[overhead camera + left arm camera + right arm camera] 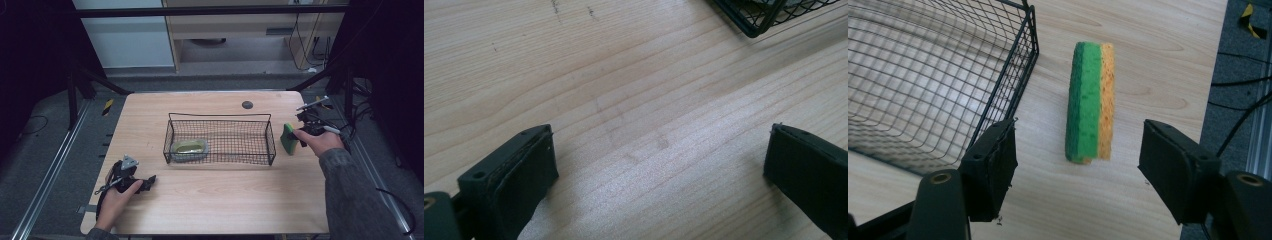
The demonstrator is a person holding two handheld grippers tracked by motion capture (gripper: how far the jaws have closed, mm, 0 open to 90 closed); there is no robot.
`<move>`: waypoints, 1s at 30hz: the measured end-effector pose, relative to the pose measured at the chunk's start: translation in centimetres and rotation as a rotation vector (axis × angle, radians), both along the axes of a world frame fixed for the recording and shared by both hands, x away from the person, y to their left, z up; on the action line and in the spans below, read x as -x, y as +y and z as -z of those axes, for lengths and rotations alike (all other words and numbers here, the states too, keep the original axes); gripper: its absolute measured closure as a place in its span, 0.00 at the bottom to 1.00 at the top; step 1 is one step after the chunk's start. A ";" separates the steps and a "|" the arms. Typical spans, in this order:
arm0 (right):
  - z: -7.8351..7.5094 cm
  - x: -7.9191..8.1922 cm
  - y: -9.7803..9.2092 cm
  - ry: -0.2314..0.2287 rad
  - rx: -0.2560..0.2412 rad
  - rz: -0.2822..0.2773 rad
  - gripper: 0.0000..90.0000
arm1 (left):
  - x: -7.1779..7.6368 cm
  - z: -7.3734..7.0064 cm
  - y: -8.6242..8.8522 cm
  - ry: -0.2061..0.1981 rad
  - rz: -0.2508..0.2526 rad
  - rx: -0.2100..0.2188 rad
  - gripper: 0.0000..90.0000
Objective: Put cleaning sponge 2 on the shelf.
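Note:
A green-and-orange sponge (1090, 102) stands on its edge on the wooden table (215, 200), just right of a black wire basket (220, 138). My right gripper (1078, 160) hovers over the sponge's near end, open, jaws either side of it without touching; from above the gripper (300, 135) sits at the sponge (288, 138). A pale green object (189, 148) lies inside the basket's left end. My left gripper (659, 165) is open over bare wood near the front left, seen from above (145, 183) with a hand on it.
A basket corner (759, 15) shows at the top right of the left gripper view. A small dark disc (247, 105) lies near the table's far edge. The table's right edge (1215, 75) runs close beside the sponge, with cables on the floor beyond.

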State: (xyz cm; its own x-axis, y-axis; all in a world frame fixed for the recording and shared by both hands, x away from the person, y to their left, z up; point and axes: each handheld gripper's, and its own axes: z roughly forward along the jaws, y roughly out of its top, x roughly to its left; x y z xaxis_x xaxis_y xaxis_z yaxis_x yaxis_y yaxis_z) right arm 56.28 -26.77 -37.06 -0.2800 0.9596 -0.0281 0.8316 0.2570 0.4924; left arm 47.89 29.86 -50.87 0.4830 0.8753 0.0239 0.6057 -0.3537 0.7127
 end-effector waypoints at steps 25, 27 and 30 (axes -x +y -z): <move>2.9 -4.6 0.0 0.113 0.038 0.020 0.43 | 0.1 0.0 0.0 -0.002 -0.001 -0.002 0.00; 3.2 -4.8 0.0 0.123 0.035 0.014 0.45 | 0.1 0.0 0.0 -0.001 -0.002 -0.001 0.00; 3.4 -5.0 0.0 0.137 0.035 0.010 0.48 | 0.1 0.0 0.0 -0.002 -0.001 -0.002 0.00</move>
State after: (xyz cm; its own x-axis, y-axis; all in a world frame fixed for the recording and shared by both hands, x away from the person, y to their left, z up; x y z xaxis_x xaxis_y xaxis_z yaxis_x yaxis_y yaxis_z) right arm 61.31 -26.81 -40.50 -0.2743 0.9613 -0.0242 0.8927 0.2640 0.3652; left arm 47.81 29.86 -50.87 0.4817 0.8759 0.0267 0.6049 -0.3544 0.7131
